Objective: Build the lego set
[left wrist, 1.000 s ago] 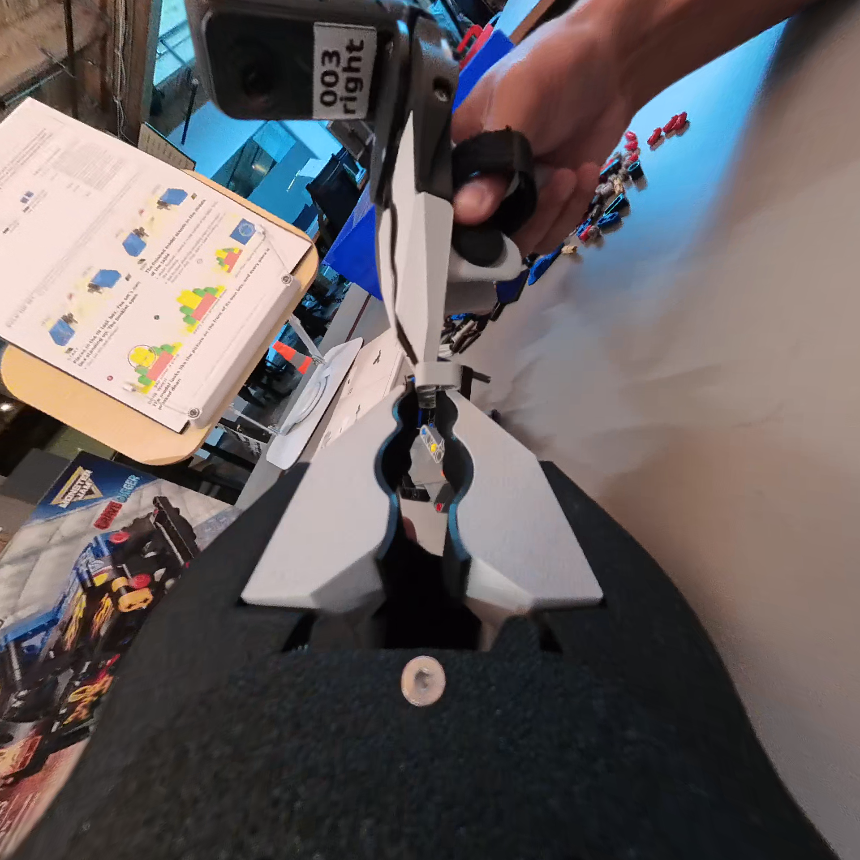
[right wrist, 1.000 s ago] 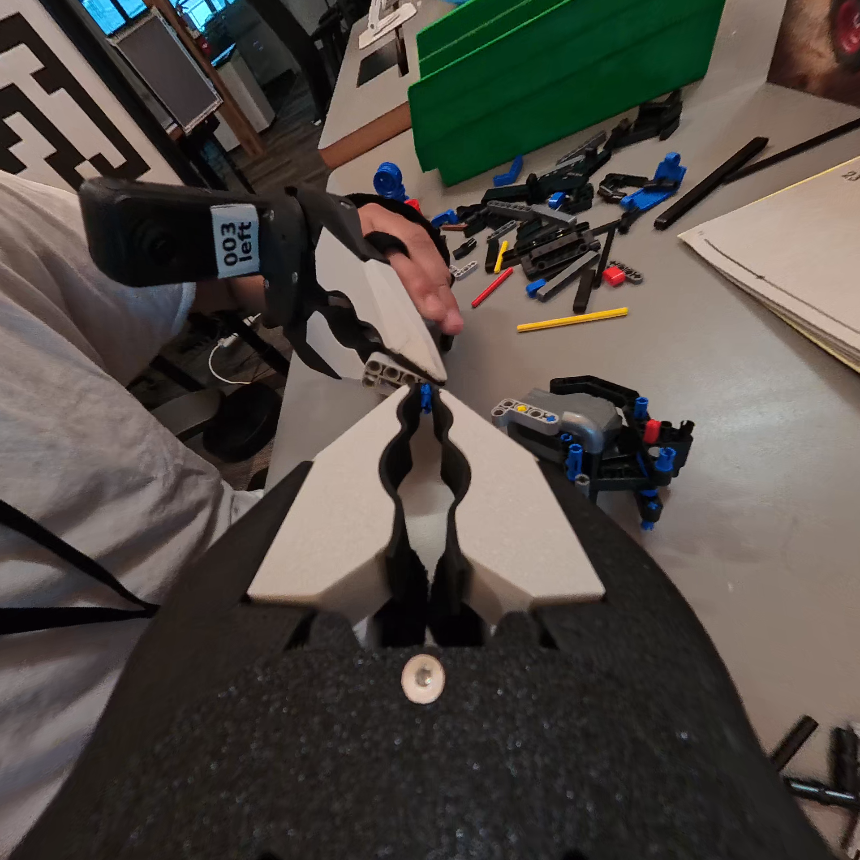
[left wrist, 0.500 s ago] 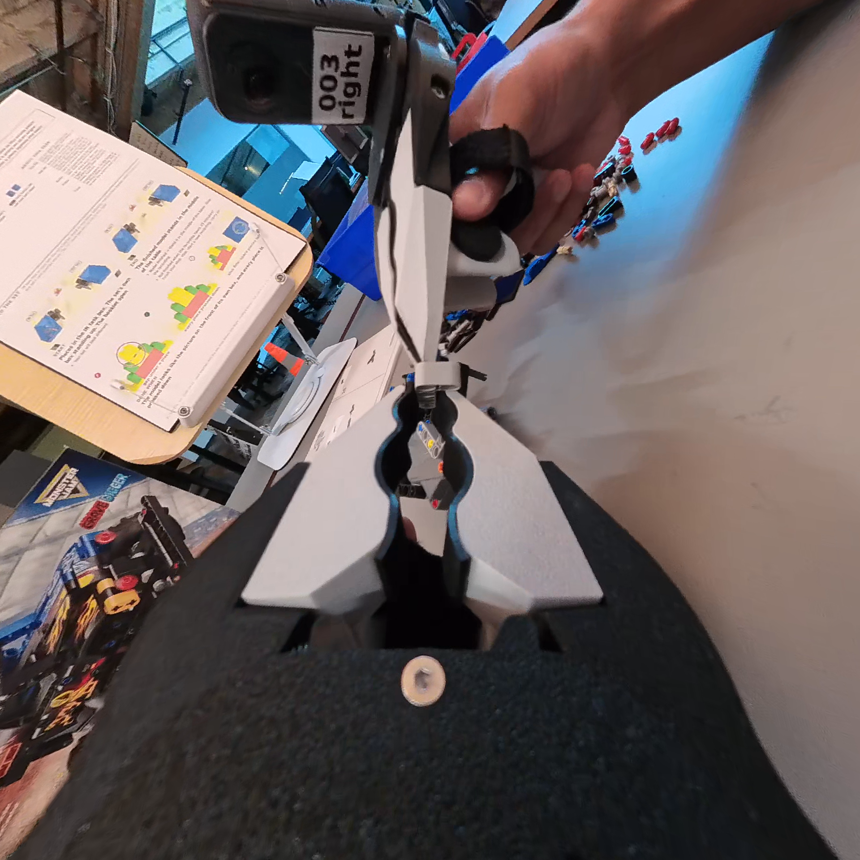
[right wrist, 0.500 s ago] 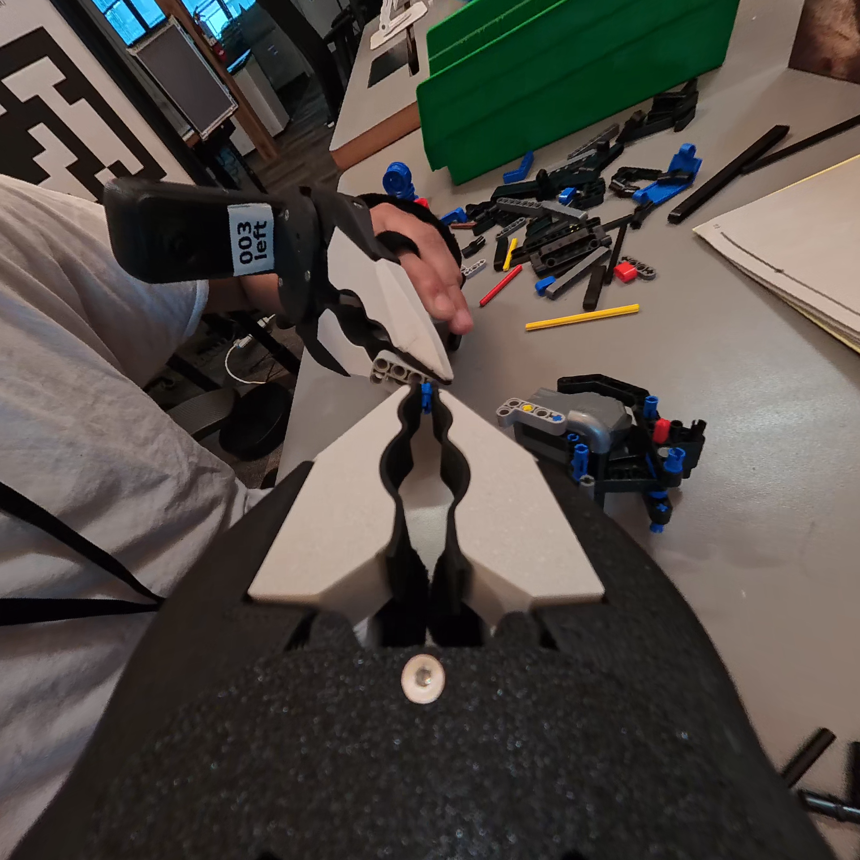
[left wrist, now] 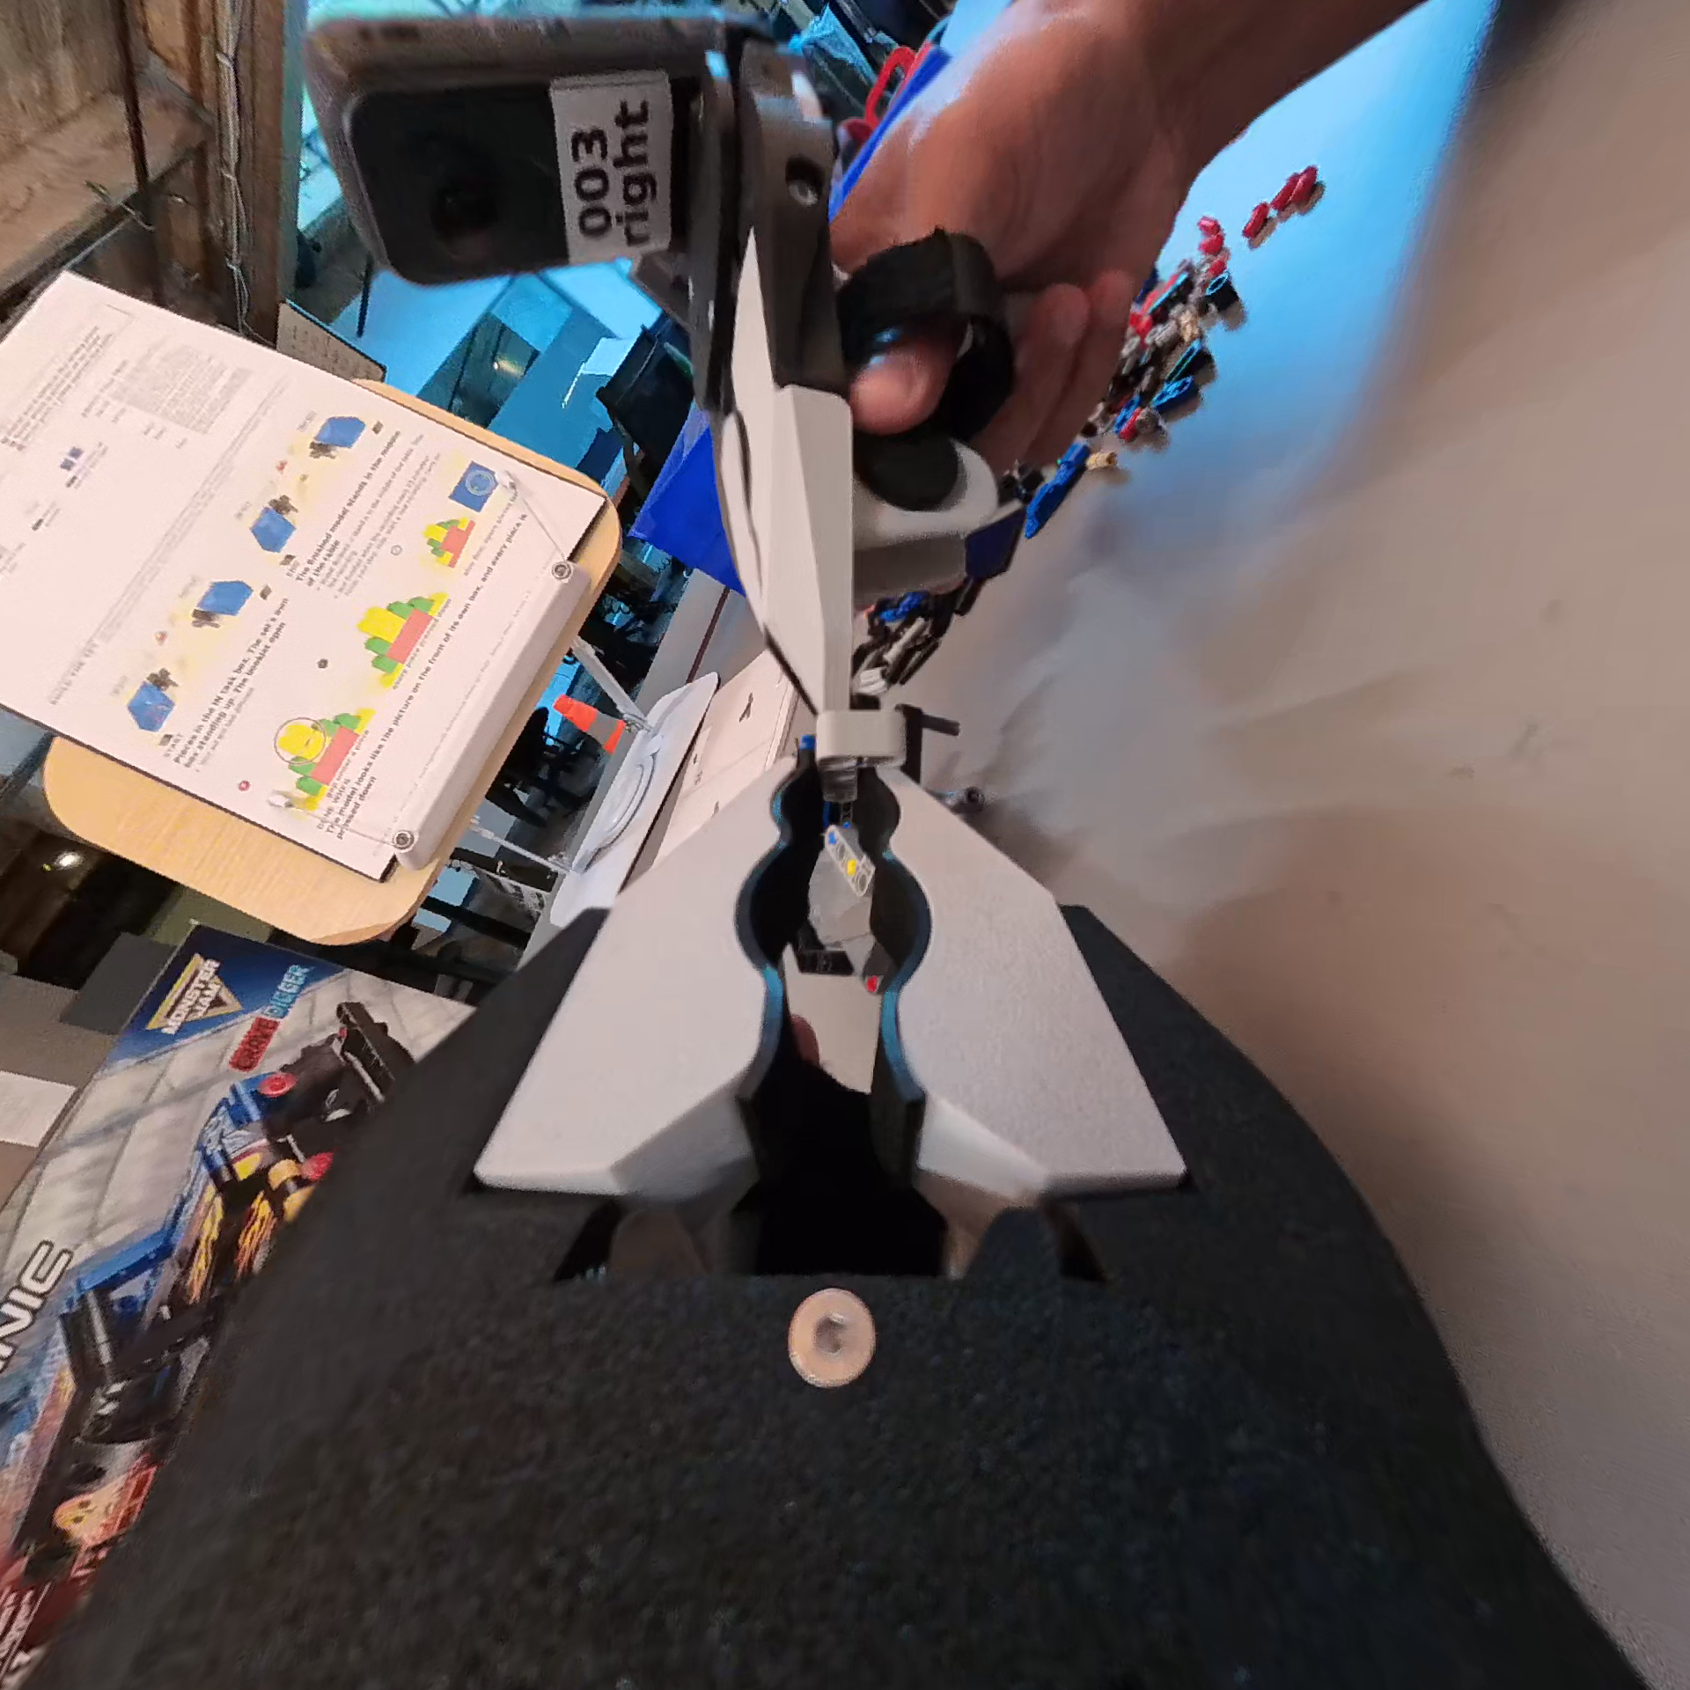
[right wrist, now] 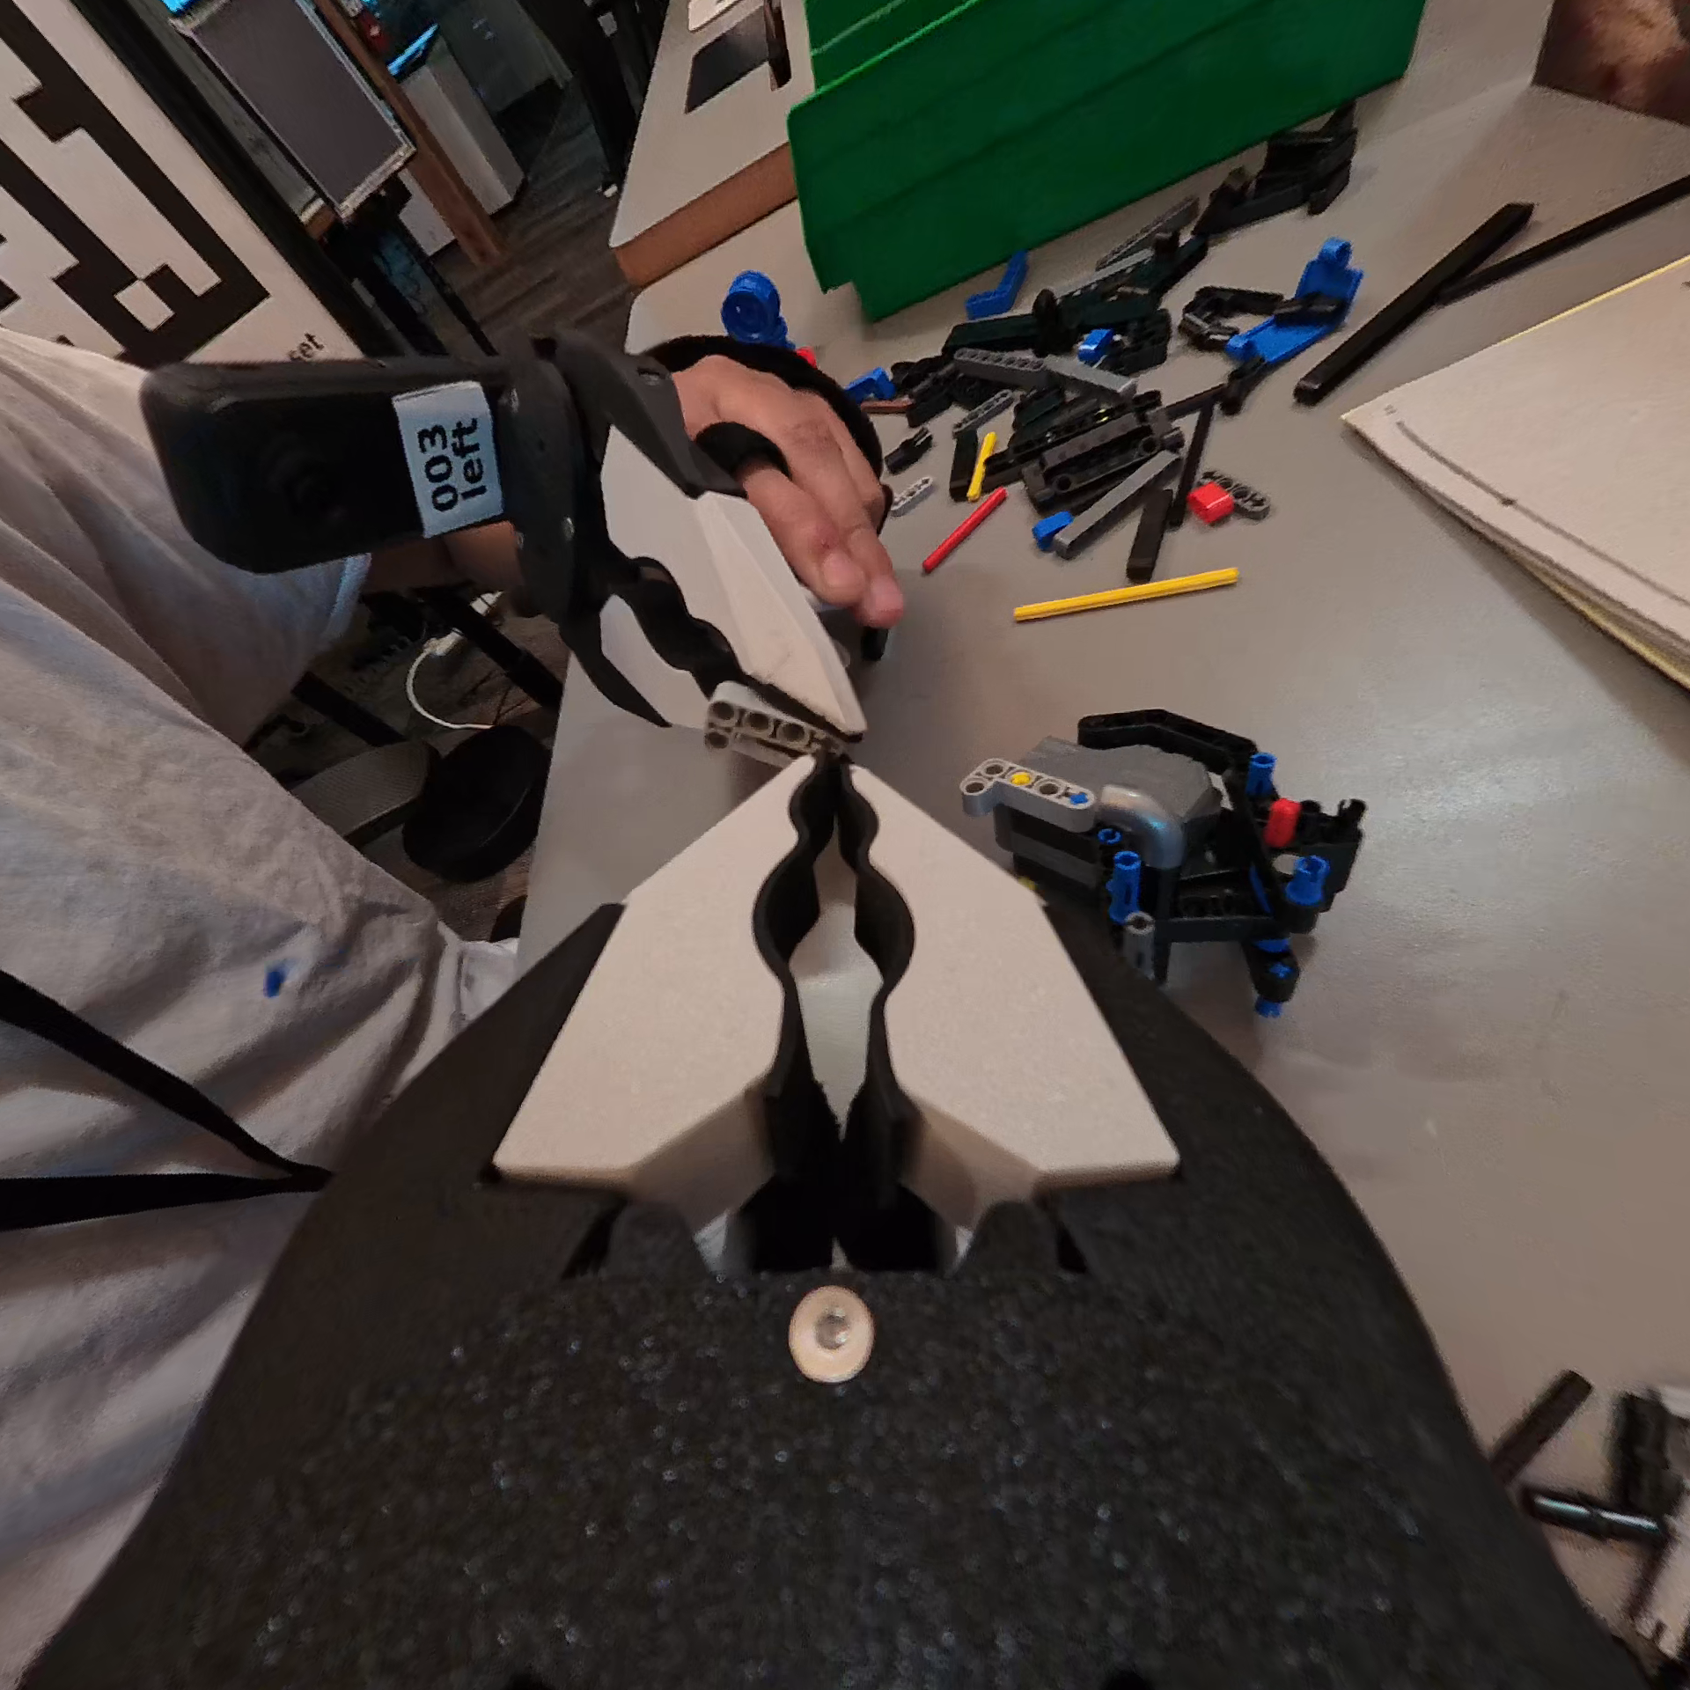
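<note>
Right wrist view: your grey table [right wrist: 1372,677] carries the green bins [right wrist: 1052,137], the loose parts pile [right wrist: 1079,430] and the half-built chassis [right wrist: 1180,841], which sits unheld to the right of both grippers, so the set is far from done. Left gripper [right wrist: 828,722] is clamped on a light grey beam [right wrist: 764,729], pinched only at its end, with the rest sticking out sideways above the table edge. Right gripper [right wrist: 834,777] is closed almost tip to tip right under that beam; the blue pin isn't visible here, and in the left wrist view only a blurred dark stub [left wrist: 839,782] shows where the tips meet, so I can't tell if it is seated or if you hold it at all. Risks, in my judgement: an end-pinched beam will pivot if you push off-axis, cocking the pin. Anything that slips drops off the table edge into your lap.
</note>
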The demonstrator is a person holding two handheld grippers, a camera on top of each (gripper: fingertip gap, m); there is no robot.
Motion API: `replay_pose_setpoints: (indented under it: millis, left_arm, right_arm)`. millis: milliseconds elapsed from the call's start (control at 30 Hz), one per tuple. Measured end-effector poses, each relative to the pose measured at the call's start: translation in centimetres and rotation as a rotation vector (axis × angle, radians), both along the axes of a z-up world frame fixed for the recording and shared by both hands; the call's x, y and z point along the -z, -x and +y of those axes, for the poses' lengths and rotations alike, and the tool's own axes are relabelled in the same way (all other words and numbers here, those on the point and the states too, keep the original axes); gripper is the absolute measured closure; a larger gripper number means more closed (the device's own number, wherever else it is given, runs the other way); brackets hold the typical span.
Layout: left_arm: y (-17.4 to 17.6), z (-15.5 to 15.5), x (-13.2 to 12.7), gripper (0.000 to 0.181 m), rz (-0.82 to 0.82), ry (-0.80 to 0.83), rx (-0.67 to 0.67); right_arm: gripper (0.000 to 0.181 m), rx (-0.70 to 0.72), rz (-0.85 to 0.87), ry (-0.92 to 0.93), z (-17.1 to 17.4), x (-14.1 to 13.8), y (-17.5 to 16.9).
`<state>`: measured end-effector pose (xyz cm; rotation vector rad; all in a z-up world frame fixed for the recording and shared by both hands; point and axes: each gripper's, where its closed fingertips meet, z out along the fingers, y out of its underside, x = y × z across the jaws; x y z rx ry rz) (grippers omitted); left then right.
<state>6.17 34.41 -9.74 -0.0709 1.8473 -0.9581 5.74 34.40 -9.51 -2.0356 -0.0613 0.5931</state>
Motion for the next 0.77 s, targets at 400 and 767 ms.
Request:
replay_pose_setpoints:
  millis: [400,767]
  left_arm:
    - [-1.7,3.8,-2.1,0.175,-0.077,0.041,-0.115]
    - [-1.7,5.6,-4.6,0.176,-0.186,0.033,-0.197]
  right_arm:
    - [0.181,-0.042,-0.113,-0.105,-0.3,-2.4,0.9]
    - [0.17,-0.373,-0.028,-0.031,-6.7,2.7,22.8]
